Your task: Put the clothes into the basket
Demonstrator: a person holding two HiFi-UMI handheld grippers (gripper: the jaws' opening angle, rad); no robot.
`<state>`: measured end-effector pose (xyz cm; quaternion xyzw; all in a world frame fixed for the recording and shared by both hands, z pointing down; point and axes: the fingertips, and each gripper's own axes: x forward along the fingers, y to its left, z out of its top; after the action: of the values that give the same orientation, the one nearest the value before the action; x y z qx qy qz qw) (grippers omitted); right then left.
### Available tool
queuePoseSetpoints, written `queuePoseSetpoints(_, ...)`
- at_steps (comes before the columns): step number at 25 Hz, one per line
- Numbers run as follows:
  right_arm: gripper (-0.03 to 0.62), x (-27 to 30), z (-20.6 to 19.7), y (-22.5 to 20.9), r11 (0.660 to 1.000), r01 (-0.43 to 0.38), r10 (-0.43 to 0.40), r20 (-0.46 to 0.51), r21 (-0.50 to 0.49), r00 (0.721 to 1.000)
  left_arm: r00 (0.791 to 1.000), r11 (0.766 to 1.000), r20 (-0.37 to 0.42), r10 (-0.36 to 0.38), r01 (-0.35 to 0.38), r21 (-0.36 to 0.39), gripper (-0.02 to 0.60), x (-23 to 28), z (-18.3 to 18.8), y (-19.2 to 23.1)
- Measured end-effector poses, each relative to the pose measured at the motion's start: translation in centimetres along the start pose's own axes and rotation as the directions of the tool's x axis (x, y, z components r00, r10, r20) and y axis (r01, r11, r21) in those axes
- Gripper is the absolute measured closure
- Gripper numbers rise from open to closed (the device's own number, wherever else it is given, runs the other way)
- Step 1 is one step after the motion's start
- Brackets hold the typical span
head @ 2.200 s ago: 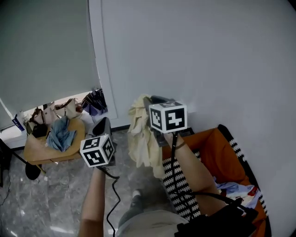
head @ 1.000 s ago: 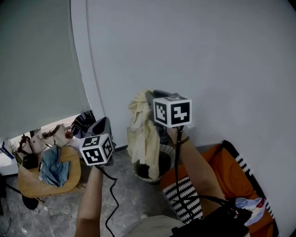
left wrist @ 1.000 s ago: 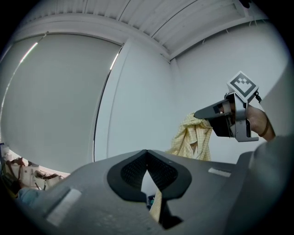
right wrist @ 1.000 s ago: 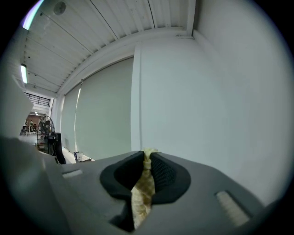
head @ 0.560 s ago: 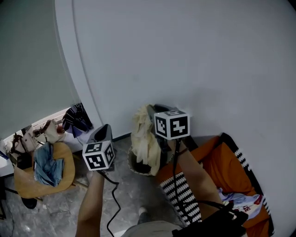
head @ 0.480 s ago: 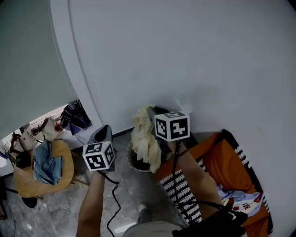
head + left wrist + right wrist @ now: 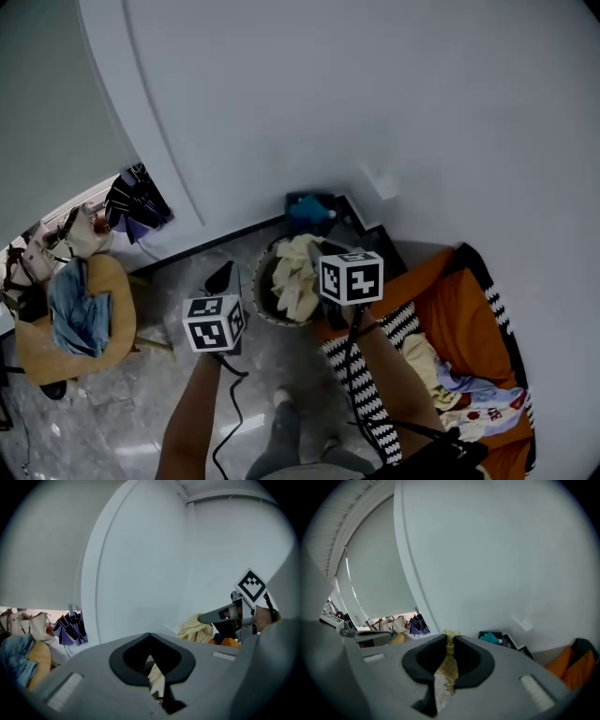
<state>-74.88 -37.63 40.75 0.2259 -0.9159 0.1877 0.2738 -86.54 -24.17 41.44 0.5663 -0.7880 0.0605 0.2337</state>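
A round woven basket (image 7: 258, 286) stands on the floor by the wall. A pale yellow garment (image 7: 296, 274) lies bunched inside it. My right gripper (image 7: 319, 255) hangs over the basket's right side, shut on a strip of that garment (image 7: 449, 662), which runs up between its jaws (image 7: 450, 640). My left gripper (image 7: 223, 275) is just left of the basket, apart from the cloth, its tips together (image 7: 150, 637). A pale sliver shows through its slit; I cannot tell what it is. The left gripper view also shows the garment (image 7: 197, 629) hanging from the right gripper (image 7: 202, 618).
An orange bag with a black-and-white striped rim (image 7: 441, 300) holds more clothes (image 7: 469, 384) at the right. A wooden stool (image 7: 117, 323) with a blue garment (image 7: 75, 314) stands at the left. Folded dark umbrellas (image 7: 131, 202) and a teal thing (image 7: 309, 211) sit against the wall.
Both grippers have come down. The yellow garment, which hung in the air above the basket, now lies bunched inside it, still pinched by the right gripper.
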Motion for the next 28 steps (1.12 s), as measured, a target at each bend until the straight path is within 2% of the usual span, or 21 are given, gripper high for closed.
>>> queuePoseSetpoints(8,0.545,4.9,-6.5,-2.2,0.996,0.021,-0.014,-0.091,0.082,0.996,0.996,0.999,-0.09,-0.007,0.003,-0.052,0.583,3.6,-6.1,0.7)
queuePoseSetpoints(11,0.543,6.7,-8.8,-3.0,0.997,0.045,-0.036,-0.154,0.057,0.987,0.992,0.998,-0.128,-0.004,-0.003,-0.059,0.583,4.6,-8.4,0.9)
queuePoseSetpoints(15,0.48,8.2,-10.4,-5.0,0.995,0.101,-0.095,-0.226,0.014,0.969,0.988,0.998,-0.155,0.009,-0.019,-0.065,0.583,5.5,-9.9,1.6)
queuePoseSetpoints(22,0.47,7.3,-12.0,-5.9,0.993,0.098,-0.081,-0.226,0.066,0.971,0.982,0.997,-0.186,-0.004,-0.01,-0.075,0.583,6.4,-11.1,0.9)
queuePoseSetpoints(28,0.47,3.3,-13.4,-8.4,0.983,0.149,-0.124,-0.205,0.109,0.971,0.977,0.998,-0.2,-0.069,0.065,-0.026,0.583,6.4,-11.3,-3.4)
